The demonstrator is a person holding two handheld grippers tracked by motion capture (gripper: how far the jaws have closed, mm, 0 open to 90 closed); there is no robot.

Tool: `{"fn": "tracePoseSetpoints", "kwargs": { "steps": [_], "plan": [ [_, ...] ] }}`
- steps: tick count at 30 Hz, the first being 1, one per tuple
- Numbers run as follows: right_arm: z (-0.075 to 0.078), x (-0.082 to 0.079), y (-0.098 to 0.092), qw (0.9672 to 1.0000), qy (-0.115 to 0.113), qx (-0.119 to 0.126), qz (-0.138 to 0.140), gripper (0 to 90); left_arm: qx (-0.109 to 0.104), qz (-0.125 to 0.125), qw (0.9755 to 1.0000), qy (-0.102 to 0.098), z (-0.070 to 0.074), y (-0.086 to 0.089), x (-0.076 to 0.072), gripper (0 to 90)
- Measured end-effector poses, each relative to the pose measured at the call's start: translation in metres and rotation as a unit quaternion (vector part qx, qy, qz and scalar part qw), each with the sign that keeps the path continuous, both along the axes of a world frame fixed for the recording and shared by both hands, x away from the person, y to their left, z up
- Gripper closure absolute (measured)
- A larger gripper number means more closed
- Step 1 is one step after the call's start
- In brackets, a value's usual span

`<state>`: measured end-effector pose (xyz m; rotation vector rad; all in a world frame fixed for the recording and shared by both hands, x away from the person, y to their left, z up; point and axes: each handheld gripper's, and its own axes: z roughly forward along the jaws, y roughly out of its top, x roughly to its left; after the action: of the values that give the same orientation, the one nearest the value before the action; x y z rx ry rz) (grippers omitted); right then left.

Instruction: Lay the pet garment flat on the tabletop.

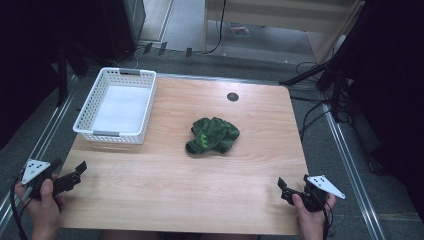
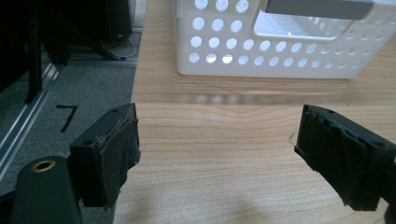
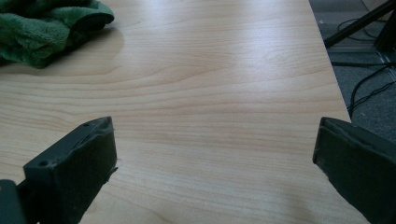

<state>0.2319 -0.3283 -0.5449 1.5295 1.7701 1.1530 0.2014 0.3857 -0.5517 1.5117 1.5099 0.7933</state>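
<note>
A crumpled green cloth (image 1: pixel 213 135) lies near the middle of the wooden table (image 1: pixel 180 190); its edge shows at the top left of the right gripper view (image 3: pixel 42 28). A white perforated basket (image 1: pixel 118 105) stands at the table's far left, and its near wall (image 2: pixel 280 46) faces the left gripper. My left gripper (image 1: pixel 67 170) is held at the table's near left corner, open, with nothing between its jaws (image 2: pixel 215 149). My right gripper (image 1: pixel 294 184) is held at the near right corner, open and empty (image 3: pixel 215 158), well short of the cloth.
A dark round hole (image 1: pixel 232 96) sits in the table near its far edge. Cables (image 1: pixel 310 117) and black stands (image 1: pixel 340 75) lie on the floor to the right. Bare wood stretches between both grippers and the cloth.
</note>
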Motion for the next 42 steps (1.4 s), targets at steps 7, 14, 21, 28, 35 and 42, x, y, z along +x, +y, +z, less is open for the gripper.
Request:
{"fn": "tracePoseSetpoints", "kwargs": {
  "steps": [7, 14, 21, 28, 35, 42],
  "plan": [
    [0.001, -0.001, 0.0, 1.0, -0.001, -0.003, 0.001, 0.0, 0.0, 0.0, 1.0, 0.0, 0.0, 0.0, 0.0, 13.6],
    [0.017, 0.002, 0.024, 0.9995, -0.021, 0.002, 0.025, 0.0, -0.002, 0.001, 1.0, 0.0, 0.0, 0.0, 0.0, 13.6],
    [0.037, 0.015, 0.064, 0.9972, -0.028, -0.011, 0.069, 0.0, -0.007, 0.001, 1.0, -0.003, 0.0, 0.0, 0.0, 13.6],
    [0.053, 0.041, 0.13, 0.991, -0.036, -0.024, 0.127, 0.0, -0.007, 0.0, 1.0, -0.002, 0.0, 0.0, 0.0, 13.6],
    [0.058, 0.07, 0.193, 0.9836, -0.045, -0.064, 0.163, 0.0, -0.007, 0.001, 1.0, -0.004, 0.0, 0.001, 0.0, 13.6],
    [0.056, 0.097, 0.22, 0.9836, -0.031, -0.054, 0.169, 0.0, -0.008, -0.001, 1.0, -0.003, 0.0, 0.001, 0.0, 13.6]
  ]
}}
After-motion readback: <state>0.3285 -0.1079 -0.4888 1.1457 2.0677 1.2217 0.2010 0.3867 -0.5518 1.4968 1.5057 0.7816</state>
